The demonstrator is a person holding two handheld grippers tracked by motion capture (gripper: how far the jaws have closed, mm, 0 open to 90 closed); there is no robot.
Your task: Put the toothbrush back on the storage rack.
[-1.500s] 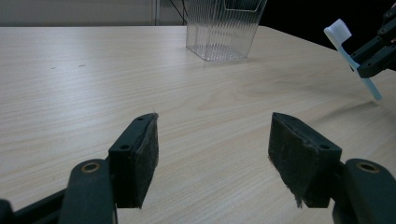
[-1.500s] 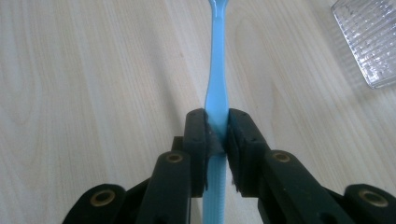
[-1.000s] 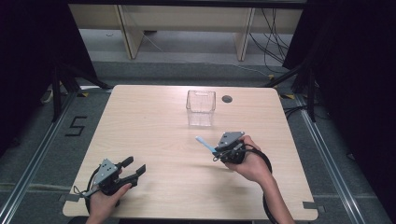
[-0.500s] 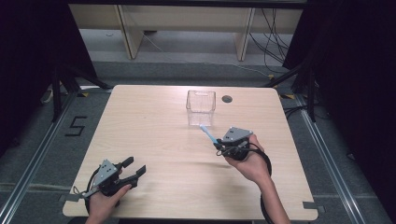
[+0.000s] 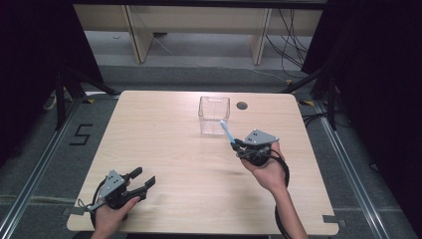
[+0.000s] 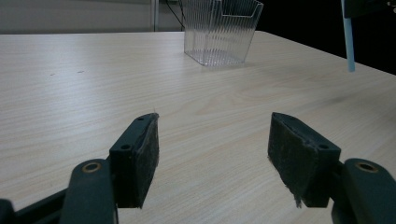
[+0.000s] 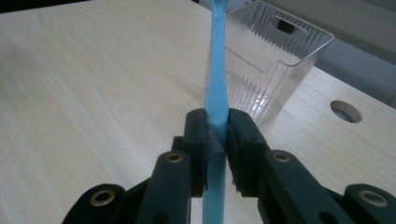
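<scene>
Right gripper (image 7: 217, 135) jaws clamped on slim light-blue plastic stick (image 7: 217, 93), aimed toward clear ribbed plastic bin (image 5: 214, 115) on wooden bench (image 5: 164, 149), likely for dropping in; left gripper (image 5: 142, 180) jaws open, idle

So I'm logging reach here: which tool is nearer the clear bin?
Right. The right tool, shut on a blue stick, is just in front of the bin; the left tool sits open far back at the table's near-left corner.
</scene>
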